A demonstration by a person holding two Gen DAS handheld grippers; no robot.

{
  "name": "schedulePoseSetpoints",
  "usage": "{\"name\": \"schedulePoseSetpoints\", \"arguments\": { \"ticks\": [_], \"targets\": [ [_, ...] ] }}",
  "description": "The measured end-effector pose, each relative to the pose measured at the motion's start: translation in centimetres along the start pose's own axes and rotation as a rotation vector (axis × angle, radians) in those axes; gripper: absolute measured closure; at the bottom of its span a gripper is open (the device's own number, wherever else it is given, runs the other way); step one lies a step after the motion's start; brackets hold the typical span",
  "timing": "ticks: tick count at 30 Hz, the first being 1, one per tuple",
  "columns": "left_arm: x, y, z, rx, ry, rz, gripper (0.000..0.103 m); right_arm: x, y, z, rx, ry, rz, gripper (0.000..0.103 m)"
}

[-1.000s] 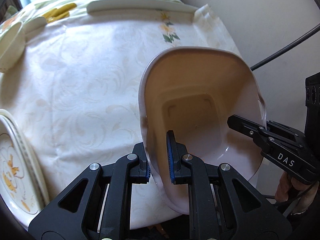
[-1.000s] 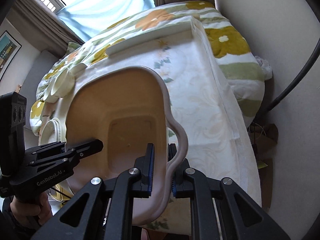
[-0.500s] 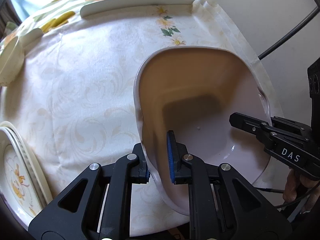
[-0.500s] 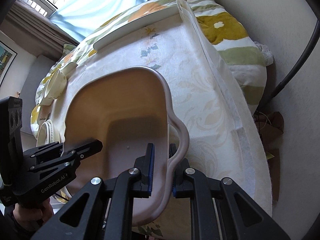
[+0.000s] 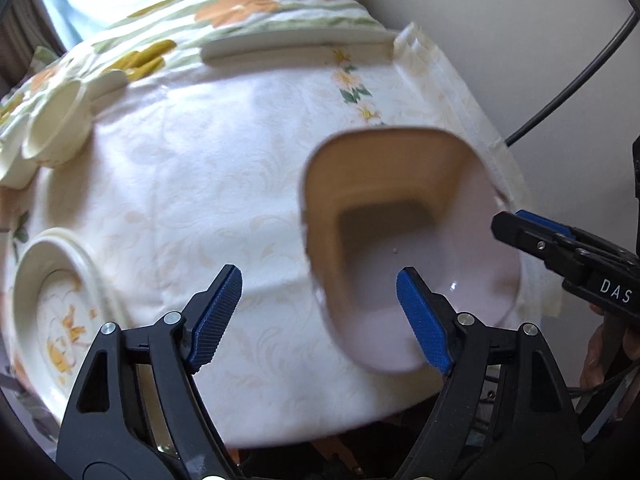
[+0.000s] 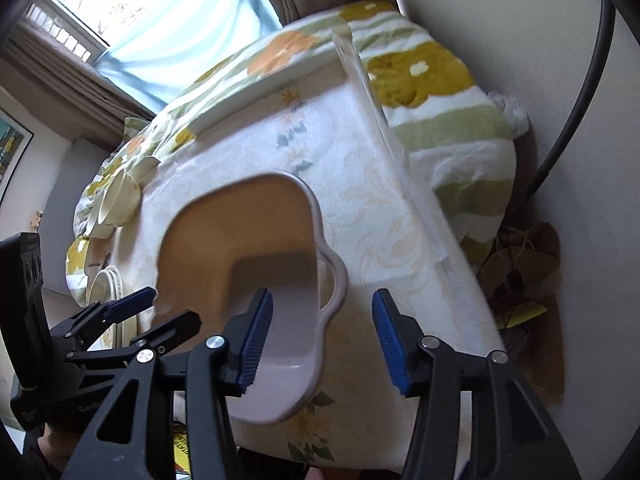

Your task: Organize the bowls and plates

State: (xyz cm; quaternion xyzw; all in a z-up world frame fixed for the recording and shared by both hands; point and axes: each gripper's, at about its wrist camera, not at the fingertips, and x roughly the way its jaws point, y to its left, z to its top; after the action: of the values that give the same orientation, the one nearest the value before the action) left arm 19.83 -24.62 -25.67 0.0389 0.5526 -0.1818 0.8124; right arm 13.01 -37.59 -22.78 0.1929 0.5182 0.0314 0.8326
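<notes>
A pale pink square dish with side handles [image 5: 404,236] lies on the white tablecloth near the table's front right corner; it also shows in the right wrist view [image 6: 256,256]. My left gripper [image 5: 320,316] is open, its jaws standing either side of the dish's left rim, holding nothing. My right gripper [image 6: 322,340] is open around the dish's right handle [image 6: 334,288], not clamping it. The right gripper's fingers [image 5: 560,248] show beside the dish in the left wrist view. The left gripper's fingers [image 6: 120,312] show in the right wrist view.
A stack of floral plates [image 5: 60,312] lies at the front left. Cream bowls [image 5: 56,128] sit at the far left, also seen from the right wrist [image 6: 118,200]. A long white platter [image 5: 296,46] lies at the back edge. The wall and a black cable [image 5: 580,76] are at the right.
Both grippers opened and let go of the pink dish, which now rests on the cloth. Both grippers have drawn back a little from it.
</notes>
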Motion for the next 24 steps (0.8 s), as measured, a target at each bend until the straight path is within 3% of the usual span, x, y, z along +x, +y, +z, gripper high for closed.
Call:
{"name": "schedulePoseSetpoints", "arguments": {
  "ticks": [3,7,9,11,13,18,24],
  "targets": [
    [-4.6,1.5,-0.6,-0.044,-0.074,0.024,0.025,-3.1,2.6,0.6,-0.107,-0.057,0.008,0.056],
    [-11.1,4.7,-0.7,-0.118,-0.196,0.085,0.024,-5.9,7.2,2.4,-0.243,-0.116,0.091,0.056],
    [-13.9,6.8,-0.2,-0.167,-0.253,0.132,0.011,-6.5,10.0,3.5,-0.302,-0.137,0.156,0.055],
    [-16.2,9.2,0.5,-0.216,-0.313,0.157,0.003,-6.5,12.5,4.7,-0.346,-0.145,0.23,0.044],
    [-17.8,12.1,1.5,-0.263,-0.353,0.178,0.002,-6.1,15.0,6.1,-0.377,-0.162,0.281,0.003],
    [-18.1,19.8,3.7,-0.392,-0.355,0.186,0.002,-3.1,21.0,9.3,-0.434,-0.157,0.276,0.001],
    [-13.7,28.6,5.4,-0.543,-0.267,0.121,0.002,3.3,26.5,12.1,-0.44,-0.068,0.188,0.001]
  ]
}}
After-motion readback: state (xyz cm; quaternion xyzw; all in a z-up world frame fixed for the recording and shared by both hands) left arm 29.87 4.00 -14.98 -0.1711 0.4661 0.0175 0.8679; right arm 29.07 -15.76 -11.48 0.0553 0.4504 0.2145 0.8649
